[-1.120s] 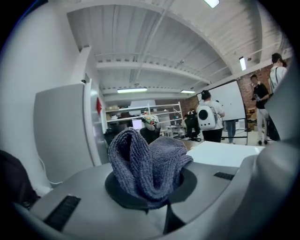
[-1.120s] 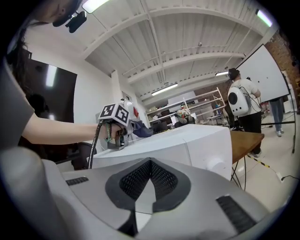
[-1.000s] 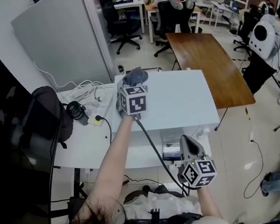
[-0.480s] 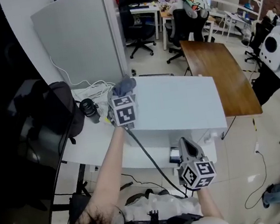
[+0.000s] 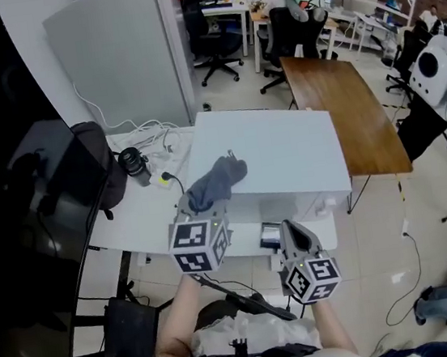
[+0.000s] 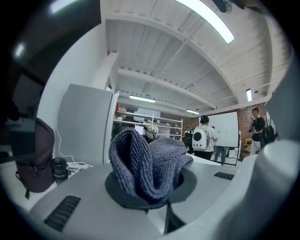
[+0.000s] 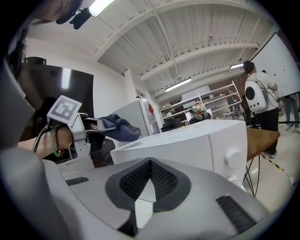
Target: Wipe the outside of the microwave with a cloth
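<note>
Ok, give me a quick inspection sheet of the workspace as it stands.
Surface: white table, microwave standing on it.
Job's things: grey-blue cloth bunched at the microwave top's near left edge; contact unclear.
Clutter: black lens and dark bag left of the microwave.
Grippers: left gripper fingers shut on the cloth; right gripper shut, empty, low before the microwave's front.
Cables: white cables behind the lens; black cable trailing from the left gripper.
Surroundings: wooden table to the right; office chairs and people behind.
</note>
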`<state>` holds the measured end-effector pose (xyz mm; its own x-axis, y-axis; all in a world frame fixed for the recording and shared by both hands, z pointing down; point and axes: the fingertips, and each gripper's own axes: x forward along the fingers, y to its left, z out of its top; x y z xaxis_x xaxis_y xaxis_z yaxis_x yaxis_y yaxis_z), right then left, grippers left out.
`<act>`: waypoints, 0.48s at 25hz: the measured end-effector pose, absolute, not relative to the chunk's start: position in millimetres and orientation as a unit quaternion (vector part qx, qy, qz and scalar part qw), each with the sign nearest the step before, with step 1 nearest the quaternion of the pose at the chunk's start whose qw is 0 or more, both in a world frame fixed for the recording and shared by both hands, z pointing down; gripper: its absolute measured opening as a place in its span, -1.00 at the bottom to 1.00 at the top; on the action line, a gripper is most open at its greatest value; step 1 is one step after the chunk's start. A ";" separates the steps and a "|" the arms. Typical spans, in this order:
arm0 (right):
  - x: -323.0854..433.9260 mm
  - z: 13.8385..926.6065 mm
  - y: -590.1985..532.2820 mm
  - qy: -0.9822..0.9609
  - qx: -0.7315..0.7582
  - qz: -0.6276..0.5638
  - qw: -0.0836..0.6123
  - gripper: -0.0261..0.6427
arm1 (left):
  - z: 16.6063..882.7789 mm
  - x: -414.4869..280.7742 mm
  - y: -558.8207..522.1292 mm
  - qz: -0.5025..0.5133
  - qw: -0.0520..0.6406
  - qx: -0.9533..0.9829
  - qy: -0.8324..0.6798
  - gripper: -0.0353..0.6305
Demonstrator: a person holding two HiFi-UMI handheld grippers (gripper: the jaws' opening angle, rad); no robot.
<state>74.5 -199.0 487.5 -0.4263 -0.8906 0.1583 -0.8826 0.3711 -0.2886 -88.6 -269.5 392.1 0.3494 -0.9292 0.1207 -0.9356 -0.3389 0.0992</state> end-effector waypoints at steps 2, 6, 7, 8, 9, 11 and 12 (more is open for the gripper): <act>77.7 491.0 -191.6 0.830 -0.532 -0.167 0.008 -0.86 | 406.2 -84.5 -242.4 0.019 0.088 0.814 -0.574 -0.73; 84.7 492.4 -175.6 0.831 -0.531 -0.164 0.003 -0.86 | 430.0 -76.3 -208.9 0.021 0.114 0.808 -0.578 -0.73; 85.0 491.3 -168.5 0.831 -0.531 -0.165 0.005 -0.86 | 432.3 -75.2 -200.2 0.025 0.114 0.808 -0.578 -0.73; 84.7 490.1 -160.5 0.830 -0.532 -0.167 0.006 -0.86 | 432.3 -74.7 -190.3 0.026 0.113 0.808 -0.578 -0.73; 83.8 488.8 -152.2 0.830 -0.532 -0.168 0.008 -0.86 | 430.2 -74.5 -179.3 0.024 0.109 0.808 -0.578 -0.73; 81.4 486.5 -135.9 0.830 -0.533 -0.164 0.009 -0.86 | 425.3 -74.7 -154.0 0.017 0.101 0.810 -0.577 -0.73; 80.3 485.4 -127.6 0.829 -0.535 -0.161 0.010 -0.86 | 424.5 -75.2 -140.0 0.014 0.098 0.812 -0.575 -0.73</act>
<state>80.3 -127.6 485.4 -0.4274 -0.8903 0.1569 -0.8842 0.3755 -0.2778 -75.2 -140.0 424.5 0.3383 -0.9312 0.1358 -0.9368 -0.3195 0.1428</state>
